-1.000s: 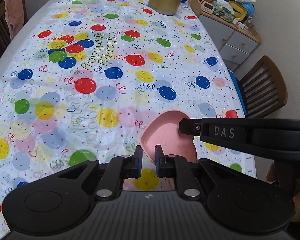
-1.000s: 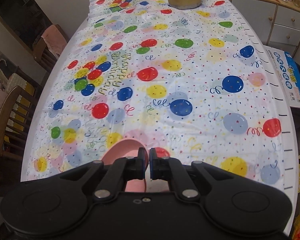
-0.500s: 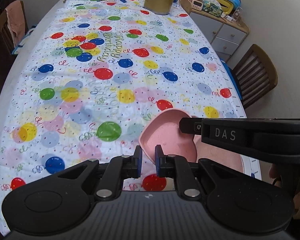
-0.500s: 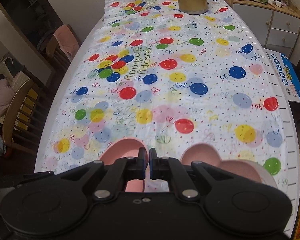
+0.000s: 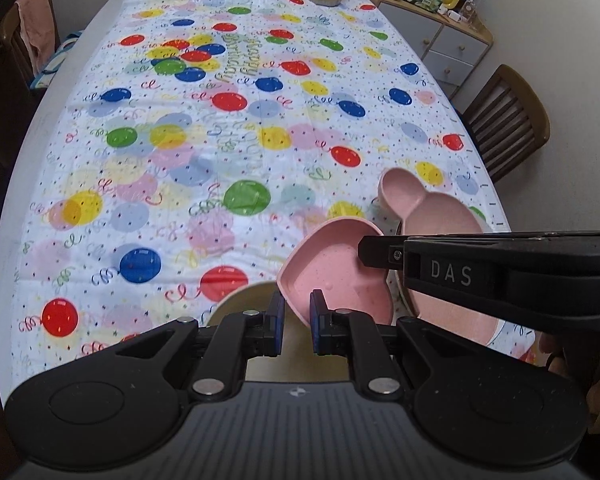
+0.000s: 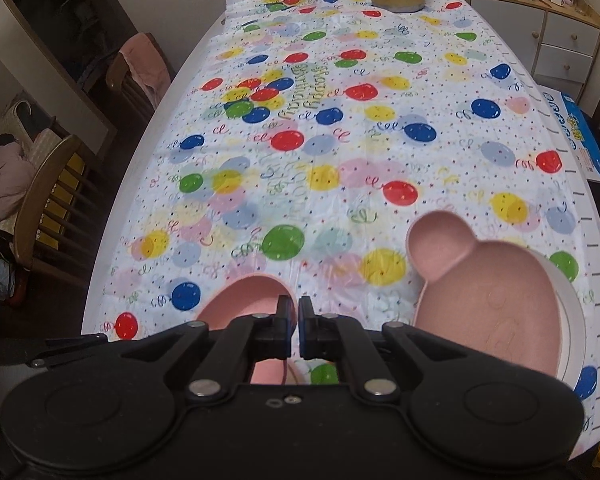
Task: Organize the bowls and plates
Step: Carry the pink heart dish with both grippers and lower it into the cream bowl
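- Left wrist view: the left gripper, angled steeply down, is clamped on the rim of a pink heart-shaped bowl held above the tablecloth near its near edge.
- A beige dish is seen beneath it only here.
- Right wrist view: the right gripper is closed on the same bowl's rim.
- A pink bear-shaped plate is seen at the near right corner.
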